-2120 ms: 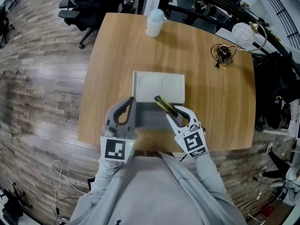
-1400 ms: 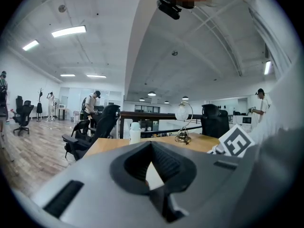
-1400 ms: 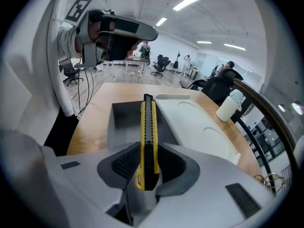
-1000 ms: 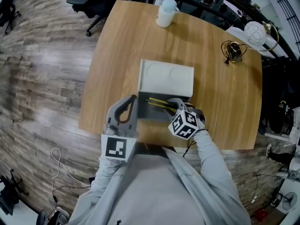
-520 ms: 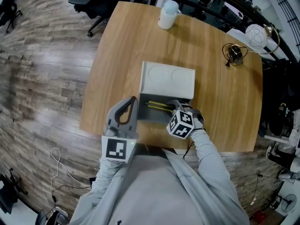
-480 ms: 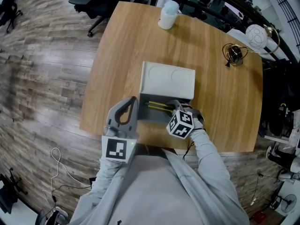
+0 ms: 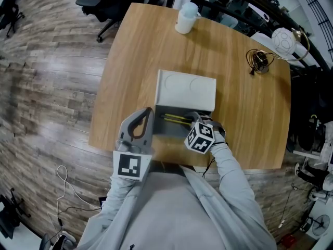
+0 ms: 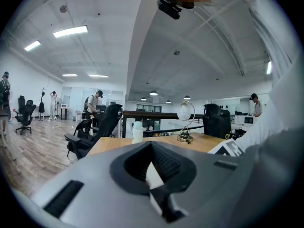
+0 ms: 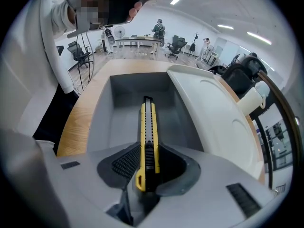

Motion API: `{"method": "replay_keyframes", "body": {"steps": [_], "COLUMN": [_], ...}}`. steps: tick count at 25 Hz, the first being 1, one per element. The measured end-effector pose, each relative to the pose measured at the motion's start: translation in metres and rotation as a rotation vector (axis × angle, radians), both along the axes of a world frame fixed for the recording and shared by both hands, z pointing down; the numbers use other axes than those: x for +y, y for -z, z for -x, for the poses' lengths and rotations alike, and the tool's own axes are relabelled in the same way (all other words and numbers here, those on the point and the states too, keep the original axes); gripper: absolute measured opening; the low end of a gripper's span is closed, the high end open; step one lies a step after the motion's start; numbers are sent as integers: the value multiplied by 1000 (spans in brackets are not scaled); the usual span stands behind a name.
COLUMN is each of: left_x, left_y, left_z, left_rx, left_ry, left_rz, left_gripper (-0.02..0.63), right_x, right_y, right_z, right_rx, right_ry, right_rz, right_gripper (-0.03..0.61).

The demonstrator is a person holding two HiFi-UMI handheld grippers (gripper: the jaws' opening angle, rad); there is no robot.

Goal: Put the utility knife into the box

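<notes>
Swung over and lowered, the right claw point(image 7: 191, 119) now has the knife point(image 9: 147, 127) lying low inside the open box point(image 9: 102, 120) (barely stirring lately), pads clamped on its handle; letting go looks next. The left claw point(image 7: 142, 114) waits closed and empty beside the box.

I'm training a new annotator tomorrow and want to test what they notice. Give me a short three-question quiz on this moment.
1. True or false: the utility knife lies loose on the table.
2. The box has a white lid. It is: A shut over the box; B open, on the far side from the person; C lying on the floor.
3. Which gripper grips the knife?

Key: 1 false; 2 B; 3 the right gripper, with the blade end pointing over the open box.
</notes>
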State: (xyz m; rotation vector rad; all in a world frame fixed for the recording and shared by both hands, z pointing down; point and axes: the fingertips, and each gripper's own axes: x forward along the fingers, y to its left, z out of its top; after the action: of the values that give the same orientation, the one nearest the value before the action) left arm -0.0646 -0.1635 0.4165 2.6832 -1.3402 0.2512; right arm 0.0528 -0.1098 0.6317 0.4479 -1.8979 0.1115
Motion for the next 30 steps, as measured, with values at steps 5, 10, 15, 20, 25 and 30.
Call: {"method": "replay_keyframes", "body": {"steps": [5, 10, 15, 20, 25, 30], "left_x": [-2, -4, -7, -11, -14, -16], "left_y": [3, 6, 8, 11, 15, 21], "left_z": [-1, 1, 3, 5, 5, 0], "left_rx": [6, 6, 5, 6, 11, 19], "left_ry": [-5, -2, 0, -2, -3, -10], "left_rz": [-6, -14, -17, -29, -37, -39], "left_gripper": [18, 18, 18, 18, 18, 18], "right_x": [1, 0, -2, -4, -5, -11], "right_y": [-1, -2, 0, 7, 15, 32], "right_z": [-2, -2, -2, 1, 1, -1], "right_rx": [-3, -6, -15, -26, -32, -77], "right_ry": [-15, -19, -36, -42, -44, -82], "right_rz": [43, 84, 92, 74, 56, 16], "right_gripper": [126, 129, 154, 156, 156, 156]}}
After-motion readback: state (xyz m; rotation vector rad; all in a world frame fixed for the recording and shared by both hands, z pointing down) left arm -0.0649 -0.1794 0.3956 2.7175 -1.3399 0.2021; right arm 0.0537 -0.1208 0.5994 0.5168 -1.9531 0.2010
